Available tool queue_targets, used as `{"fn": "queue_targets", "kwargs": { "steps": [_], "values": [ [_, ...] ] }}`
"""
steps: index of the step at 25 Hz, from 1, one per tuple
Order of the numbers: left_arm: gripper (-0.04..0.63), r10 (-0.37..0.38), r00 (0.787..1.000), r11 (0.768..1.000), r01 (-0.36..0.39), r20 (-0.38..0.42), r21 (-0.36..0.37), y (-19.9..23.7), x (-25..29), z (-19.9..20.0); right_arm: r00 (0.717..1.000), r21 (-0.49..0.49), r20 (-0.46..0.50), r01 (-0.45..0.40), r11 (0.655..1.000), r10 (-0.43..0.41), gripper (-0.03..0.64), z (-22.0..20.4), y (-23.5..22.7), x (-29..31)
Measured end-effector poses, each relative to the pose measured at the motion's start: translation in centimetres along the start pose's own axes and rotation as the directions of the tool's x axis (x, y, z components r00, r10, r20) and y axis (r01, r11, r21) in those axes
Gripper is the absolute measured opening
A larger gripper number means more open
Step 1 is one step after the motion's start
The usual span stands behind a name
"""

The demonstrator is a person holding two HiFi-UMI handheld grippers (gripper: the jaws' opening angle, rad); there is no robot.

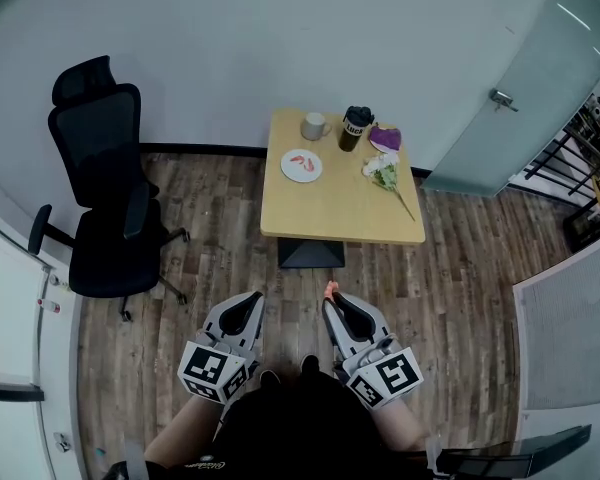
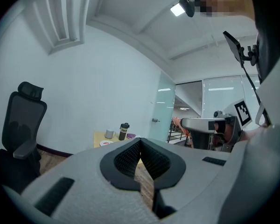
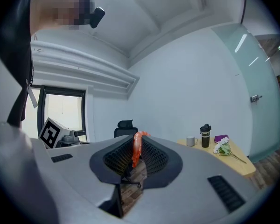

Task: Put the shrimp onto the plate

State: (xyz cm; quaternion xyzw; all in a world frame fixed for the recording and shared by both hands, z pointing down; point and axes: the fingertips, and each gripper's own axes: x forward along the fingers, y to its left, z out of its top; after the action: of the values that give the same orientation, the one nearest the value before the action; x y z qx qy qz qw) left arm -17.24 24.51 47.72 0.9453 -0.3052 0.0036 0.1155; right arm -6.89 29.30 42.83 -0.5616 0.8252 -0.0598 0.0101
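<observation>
- The right tongs are clenched on the shrimp, which stands upright between the pads with its orange curl poking above the tips.
- The left tongs are squeezed together with nothing in them.
- Both pairs hang side by side, low in front of the person, over the wooden floor.
- They point toward the counter, well apart from it.
- Out there a white plate sits near the counter's far left corner, with red pieces lying on it.
- Along the far edge come a grey mug, a dark bottle and a purple item, with a flower sprig just in front.
- A black office chair stands off to the left in the head view.
</observation>
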Motion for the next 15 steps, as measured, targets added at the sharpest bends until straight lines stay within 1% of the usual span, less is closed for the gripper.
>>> {"fn": "queue_targets", "kwargs": {
  "steps": [5, 15],
  "values": [
    [0.002, -0.024, 1.0, 1.0, 0.024, -0.008, 0.002, 0.2, 0.3, 0.1, 1.0, -0.03, -0.013, 0.008, 1.0, -0.009, 0.052, -0.1, 0.2, 0.9],
    [0.002, -0.014, 1.0, 1.0, 0.014, -0.009, 0.027, 1.7, 2.0, 0.8, 1.0, -0.018, 0.0, -0.001, 1.0, 0.001, 0.054, 0.1, -1.4, 2.7]
  ]
}}
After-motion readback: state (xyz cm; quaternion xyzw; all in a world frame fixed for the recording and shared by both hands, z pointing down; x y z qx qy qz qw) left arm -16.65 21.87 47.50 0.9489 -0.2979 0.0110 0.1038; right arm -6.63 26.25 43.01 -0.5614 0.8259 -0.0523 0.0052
